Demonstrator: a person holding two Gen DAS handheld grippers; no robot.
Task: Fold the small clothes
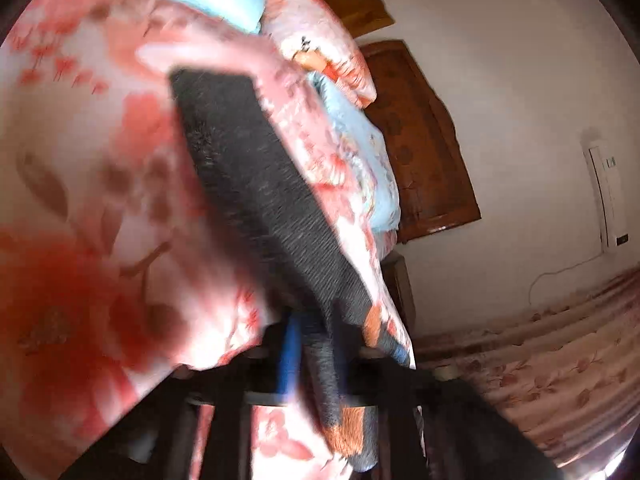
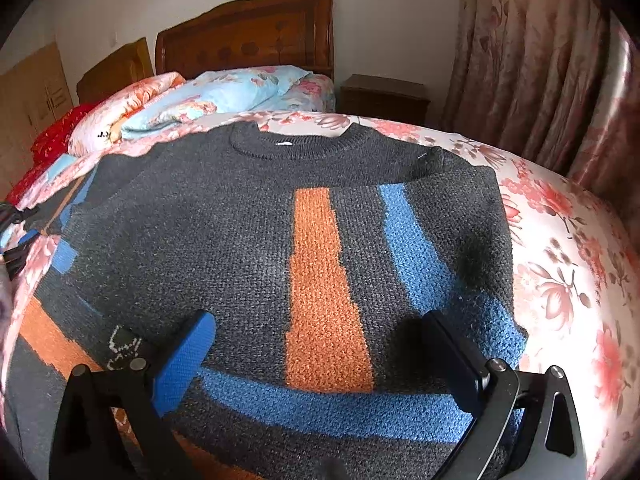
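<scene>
A dark grey knit sweater [image 2: 248,240] with orange and blue stripes lies flat on the floral bedsheet [image 2: 568,264], neck toward the headboard. My right gripper [image 2: 320,344] is open just above its lower front, one finger on each side of the orange stripe. My left gripper [image 1: 316,344] is shut on the sweater's sleeve [image 1: 256,184], a grey strip with an orange and blue end, lifted off the bed; this view is tilted and blurred. The left gripper also shows at the left edge of the right wrist view [image 2: 16,236], by the sleeve.
Folded floral and light blue quilts [image 2: 208,96] lie at the head of the bed, before a wooden headboard [image 2: 248,36]. A dark nightstand [image 2: 384,96] and floral curtains [image 2: 532,64] stand at the right. A white wall unit [image 1: 608,196] is on the wall.
</scene>
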